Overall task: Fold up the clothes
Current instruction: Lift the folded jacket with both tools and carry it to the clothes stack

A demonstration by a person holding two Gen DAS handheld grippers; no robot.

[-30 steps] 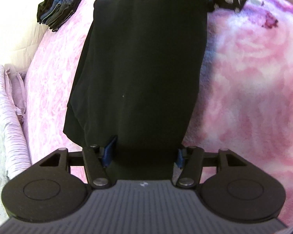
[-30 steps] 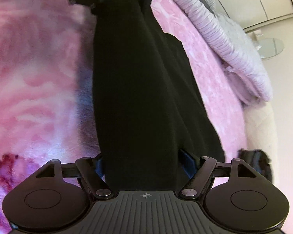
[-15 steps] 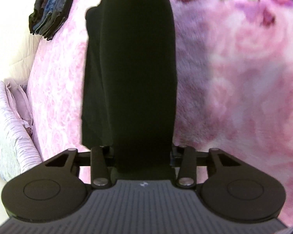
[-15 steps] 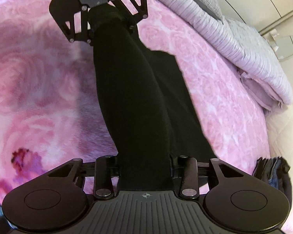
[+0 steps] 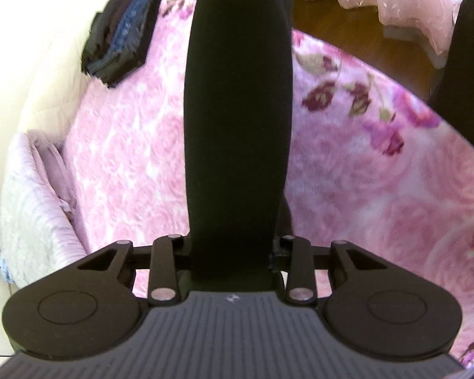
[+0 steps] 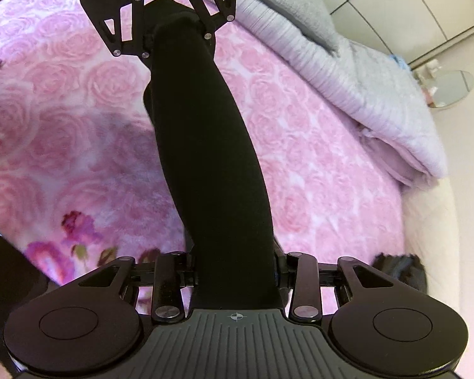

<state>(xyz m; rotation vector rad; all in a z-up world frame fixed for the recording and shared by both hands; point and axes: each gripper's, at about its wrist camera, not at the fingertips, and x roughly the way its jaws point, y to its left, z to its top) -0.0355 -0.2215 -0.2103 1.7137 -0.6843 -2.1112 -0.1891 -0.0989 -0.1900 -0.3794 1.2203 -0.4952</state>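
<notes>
- While the black garment (image 5: 237,120) hangs stretched between my two tools above the bed (image 5: 347,189), the bed is my landmark: its pink rose blanket lies below everything, with nothing of the garment visibly resting on it.
- Beside the bed's far edge from my left view lies a stack of folded dark clothes (image 5: 120,44); a grey quilt (image 6: 347,72) is bunched along the bed's side.
- Over the bed, the garment runs as a narrow, rolled-looking band from one tool to the other.
- My left hand-held gripper (image 5: 233,252) has its jaws closing on one end of the band, cloth filling the gap between them.
- My right hand-held gripper (image 6: 237,271) is clamped on the other end, jaws partly drawn in around the bunched cloth.
- Risk, as I judge it: the band looks twisted into a tube, so laying it back on the bed may give a lumpy fold.
- Pulling the ends apart too hard could drag cloth out of either grip.
</notes>
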